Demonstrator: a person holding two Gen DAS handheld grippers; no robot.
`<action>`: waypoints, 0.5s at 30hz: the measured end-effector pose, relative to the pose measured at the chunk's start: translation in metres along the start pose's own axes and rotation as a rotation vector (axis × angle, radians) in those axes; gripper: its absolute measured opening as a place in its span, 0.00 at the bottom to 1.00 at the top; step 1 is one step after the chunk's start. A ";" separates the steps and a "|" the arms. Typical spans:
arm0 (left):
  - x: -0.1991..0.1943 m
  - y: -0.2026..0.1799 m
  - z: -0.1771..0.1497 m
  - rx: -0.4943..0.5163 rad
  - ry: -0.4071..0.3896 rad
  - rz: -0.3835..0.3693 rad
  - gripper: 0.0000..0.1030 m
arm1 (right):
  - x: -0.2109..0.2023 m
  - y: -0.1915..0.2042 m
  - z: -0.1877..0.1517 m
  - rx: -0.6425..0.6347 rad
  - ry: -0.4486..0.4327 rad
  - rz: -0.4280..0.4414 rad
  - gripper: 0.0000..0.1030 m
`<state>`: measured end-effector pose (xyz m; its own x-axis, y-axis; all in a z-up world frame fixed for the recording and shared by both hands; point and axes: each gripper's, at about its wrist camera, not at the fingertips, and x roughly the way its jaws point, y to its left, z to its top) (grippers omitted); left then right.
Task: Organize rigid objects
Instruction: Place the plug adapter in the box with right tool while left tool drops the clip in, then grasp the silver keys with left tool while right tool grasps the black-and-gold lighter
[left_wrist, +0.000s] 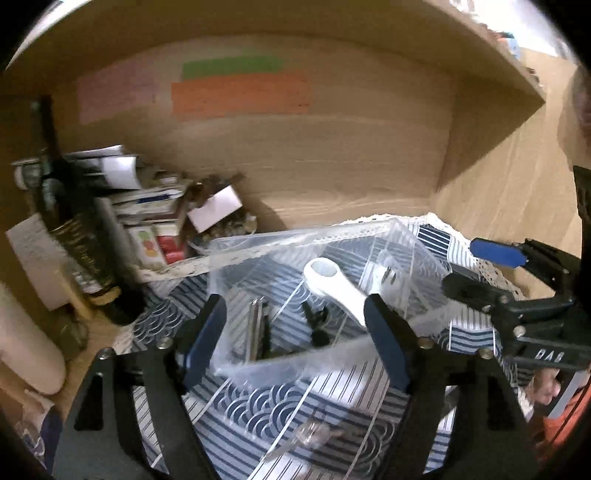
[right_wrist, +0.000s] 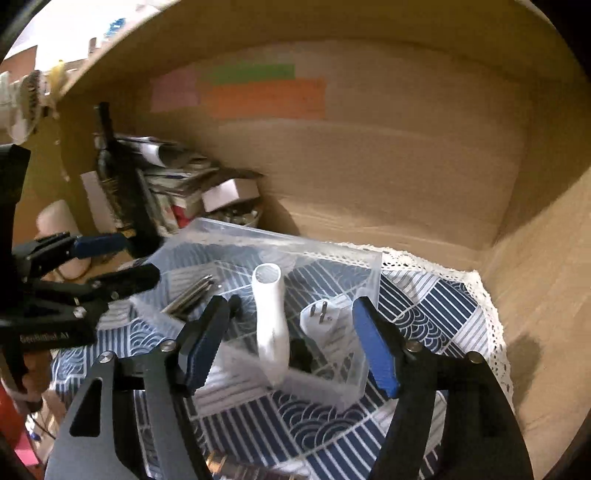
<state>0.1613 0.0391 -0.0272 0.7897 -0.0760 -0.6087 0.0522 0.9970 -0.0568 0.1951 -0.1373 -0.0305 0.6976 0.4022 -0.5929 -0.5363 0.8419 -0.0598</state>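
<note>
The clear plastic bin (left_wrist: 325, 295) sits on the blue patterned cloth (left_wrist: 288, 410) inside a wooden shelf, and it lies straight ahead of both tools, between their fingers in each wrist view. On the bin's left side lies a metal tool (right_wrist: 190, 295) with its long axis slanting toward the back. In the middle a white handle (right_wrist: 271, 317) leans up over the near wall, its long axis running from the ringed far end down toward the tools. To its right sits a white plug (right_wrist: 325, 317), prongs up. The left tool (left_wrist: 295, 339) is spread wide and holds nothing, its fingers straddling the near wall of the bin. The right tool (right_wrist: 291, 343) is likewise wide and empty; judging from its own view, it seems the nearer one to the handle and plug.
</note>
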 end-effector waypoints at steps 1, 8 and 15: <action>-0.005 0.002 -0.006 0.000 0.003 0.002 0.82 | -0.002 0.002 -0.003 -0.005 0.003 0.002 0.65; -0.001 0.013 -0.052 -0.010 0.137 -0.002 0.85 | -0.007 0.008 -0.044 -0.005 0.081 0.035 0.70; 0.027 -0.001 -0.091 0.042 0.275 -0.042 0.85 | 0.008 0.016 -0.085 -0.031 0.227 0.113 0.72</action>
<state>0.1264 0.0354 -0.1157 0.5913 -0.1123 -0.7986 0.1111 0.9922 -0.0573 0.1517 -0.1512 -0.1047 0.5100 0.3993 -0.7619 -0.6217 0.7833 -0.0057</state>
